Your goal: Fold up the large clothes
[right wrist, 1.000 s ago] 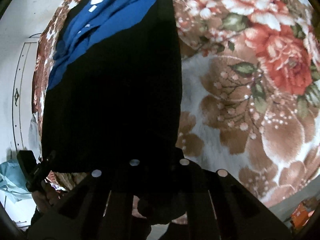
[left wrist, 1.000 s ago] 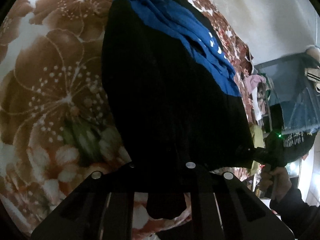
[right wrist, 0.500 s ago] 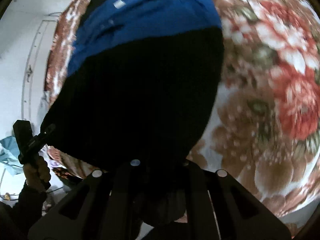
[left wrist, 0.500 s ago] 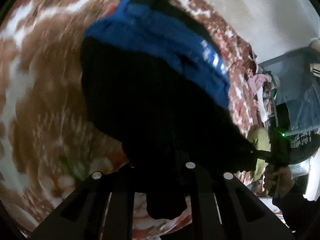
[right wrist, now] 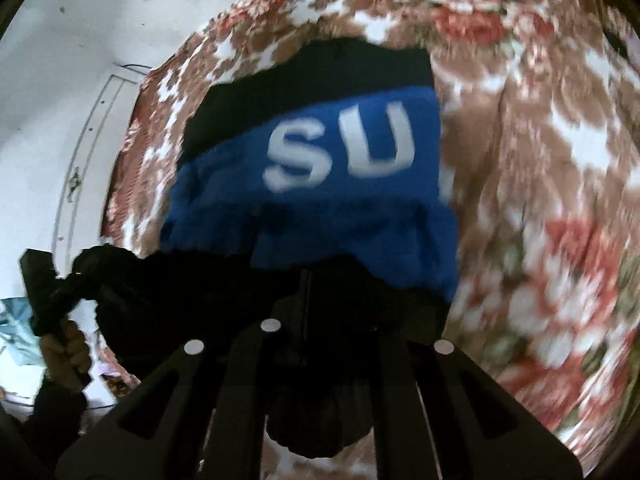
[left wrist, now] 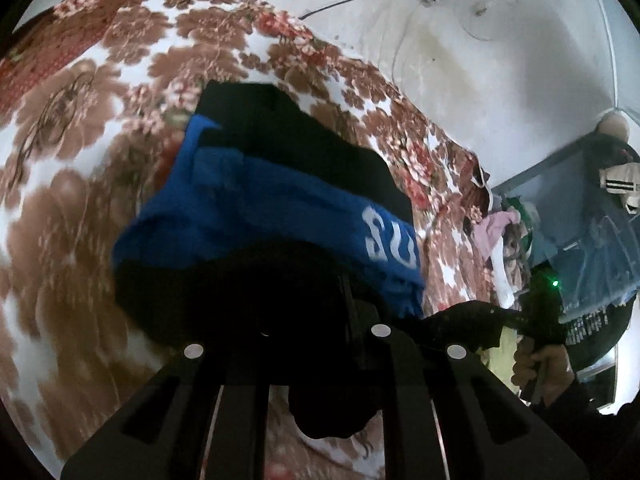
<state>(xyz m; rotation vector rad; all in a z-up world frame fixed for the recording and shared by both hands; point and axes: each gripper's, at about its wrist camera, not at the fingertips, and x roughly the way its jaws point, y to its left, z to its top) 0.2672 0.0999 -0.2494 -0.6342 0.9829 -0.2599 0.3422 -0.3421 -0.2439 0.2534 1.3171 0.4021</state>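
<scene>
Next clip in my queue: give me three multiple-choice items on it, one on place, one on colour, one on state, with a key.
1. Where does the garment lie?
A. on the floral blanket
B. on a wooden floor
C. in a basket

2. What colour is the band bearing the white letters?
A. red
B. blue
C. green

3. What is the right gripper doing?
A. hanging open, clear of the cloth
B. clamping black cloth
C. holding a hanger

Key: A, flower print surrounds the garment; B, "SU" sits on blue; C is wrong and B right, black fabric bunches between its fingers.
</scene>
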